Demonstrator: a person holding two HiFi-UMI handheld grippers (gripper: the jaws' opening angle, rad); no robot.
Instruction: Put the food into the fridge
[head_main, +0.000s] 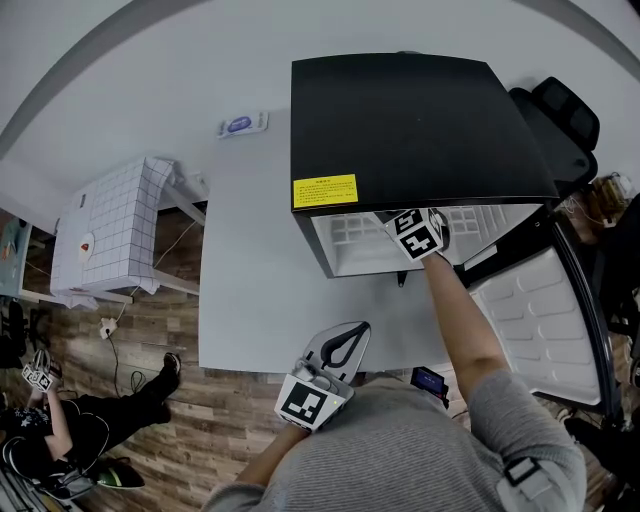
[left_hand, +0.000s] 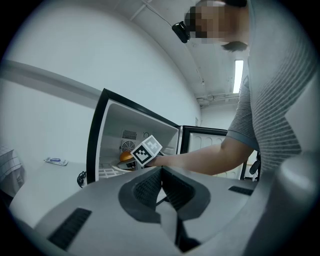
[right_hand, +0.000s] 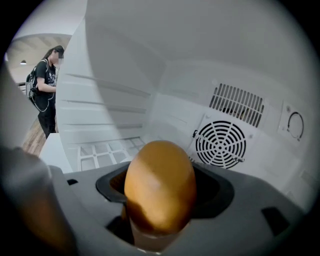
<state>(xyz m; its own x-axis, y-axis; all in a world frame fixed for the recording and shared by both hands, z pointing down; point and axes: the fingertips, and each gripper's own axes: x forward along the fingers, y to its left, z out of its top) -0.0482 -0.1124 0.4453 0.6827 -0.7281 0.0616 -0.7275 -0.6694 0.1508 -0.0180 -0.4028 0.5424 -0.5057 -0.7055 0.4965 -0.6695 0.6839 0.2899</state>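
Bun (right_hand: 160, 175) and fridge (head_main: 420, 120) are farthest out. Nearest the person's chest, the left gripper (left_hand: 161, 175) hovers above the grey table (head_main: 250, 250), jaws pressed together on nothing. Farther on, the right gripper (right_hand: 160, 215) is inside the open fridge, pinching the golden-brown bun over the wire shelf (right_hand: 107, 150). The round fan grille (right_hand: 221, 145) sits on the back wall behind.

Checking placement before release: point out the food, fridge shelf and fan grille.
food (right_hand: 160, 185), right gripper view, rounded front.
fridge shelf (right_hand: 107, 150), right gripper view, white grid.
fan grille (right_hand: 220, 144), right gripper view, centre.
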